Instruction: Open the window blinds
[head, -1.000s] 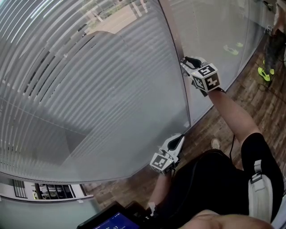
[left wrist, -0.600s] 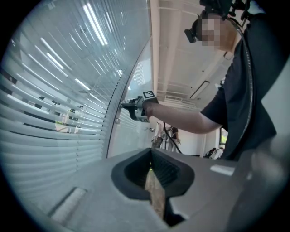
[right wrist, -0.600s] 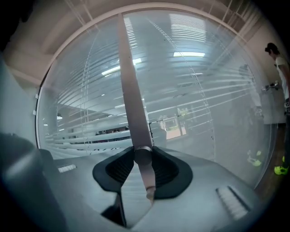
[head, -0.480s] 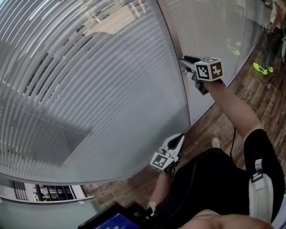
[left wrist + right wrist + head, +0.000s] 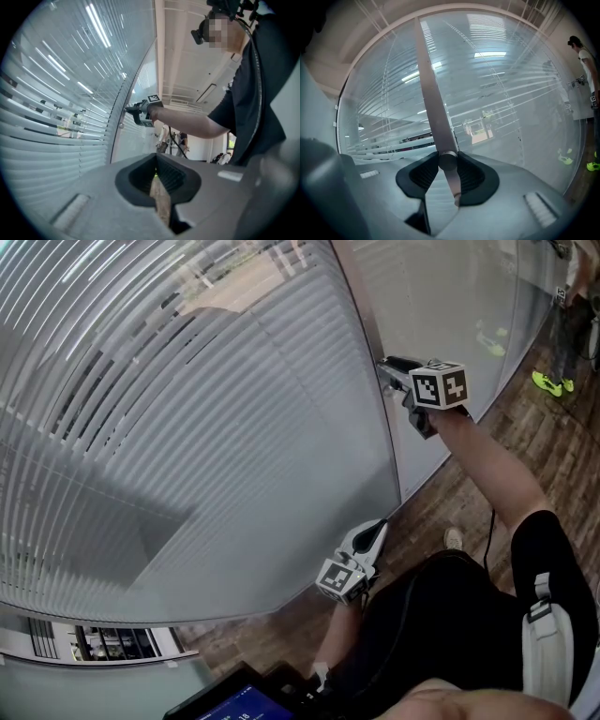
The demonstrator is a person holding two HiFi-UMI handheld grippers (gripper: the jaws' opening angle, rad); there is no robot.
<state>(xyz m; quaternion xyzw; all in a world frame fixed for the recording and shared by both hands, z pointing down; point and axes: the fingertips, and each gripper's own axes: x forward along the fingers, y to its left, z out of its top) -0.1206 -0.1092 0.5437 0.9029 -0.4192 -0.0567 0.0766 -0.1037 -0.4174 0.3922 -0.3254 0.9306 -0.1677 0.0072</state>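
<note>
Window blinds (image 5: 187, 427): I see them behind the glass left of the metal post (image 5: 370, 324). The slats run level across the whole pane. Close to the post they read as a flat grey sheet. Further from it, thin gaps show between them, with daylight and outdoor ground at the top.

Knob (image 5: 447, 161): a small round one on the face of the post, about halfway up its visible length.

Right gripper (image 5: 386, 368): I have it held level against the post, arm stretched out. The jaws stand part-way closed with both pads pressing on the knob, one from each side.

Right marker cube (image 5: 439, 385): just behind those jaws, on the side away from the post.

Left gripper (image 5: 380, 524): near the foot of the post and well below the knob, pointing toward it. The jaws meet at the tips with only a thin slit behind them, and nothing is between them.

Frosted pane (image 5: 441, 296): right of the post, with no slats showing in it.

Wood floor (image 5: 525, 427): beyond the frosted pane, far side from the blinds.

Bystander (image 5: 586, 70): standing well off to the right of the post in bright yellow-green shoes (image 5: 553, 385).
</note>
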